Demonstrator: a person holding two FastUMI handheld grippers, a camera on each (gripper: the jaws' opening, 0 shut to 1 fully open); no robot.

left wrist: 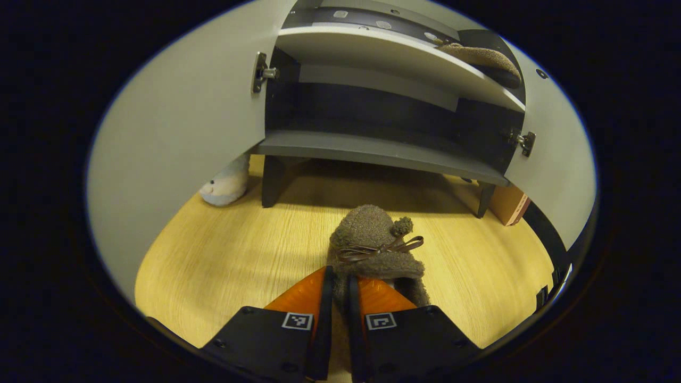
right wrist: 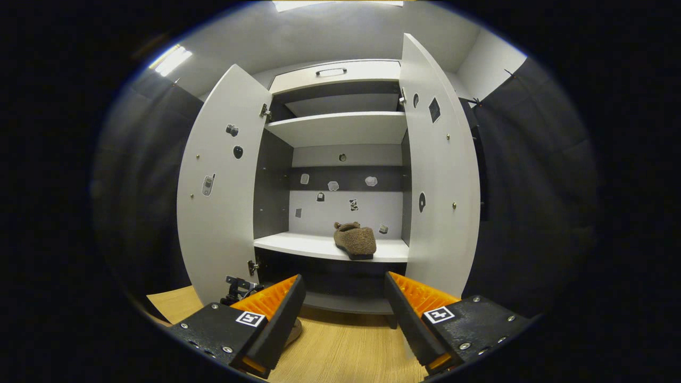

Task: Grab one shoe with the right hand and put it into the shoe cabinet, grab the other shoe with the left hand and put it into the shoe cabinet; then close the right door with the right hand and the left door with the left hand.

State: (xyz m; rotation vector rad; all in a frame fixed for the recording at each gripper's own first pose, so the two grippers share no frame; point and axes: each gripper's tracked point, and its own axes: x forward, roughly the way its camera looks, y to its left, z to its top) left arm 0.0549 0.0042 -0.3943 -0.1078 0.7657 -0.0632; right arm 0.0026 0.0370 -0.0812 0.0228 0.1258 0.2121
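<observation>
A: Right gripper view: one fuzzy brown shoe [right wrist: 355, 240] already sits on the shoe cabinet [right wrist: 340, 127]'s white shelf [right wrist: 298, 246]. The right gripper [right wrist: 343, 290] hangs in front, fingers spread, holding nothing.

B: And the other shoe?

A: In the left gripper view, the left gripper [left wrist: 340, 282] pinches the second shoe [left wrist: 375, 242] at its heel edge, on the wooden floor [left wrist: 234, 255] before the cabinet. It looks roughly halfway: the left door [left wrist: 175, 133] and right door [right wrist: 439, 175] both stand open.

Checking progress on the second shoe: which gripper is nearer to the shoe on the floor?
Left. The left gripper is shut on the floor shoe. The right gripper is open, apart from it, facing the shoe cabinet.
</observation>
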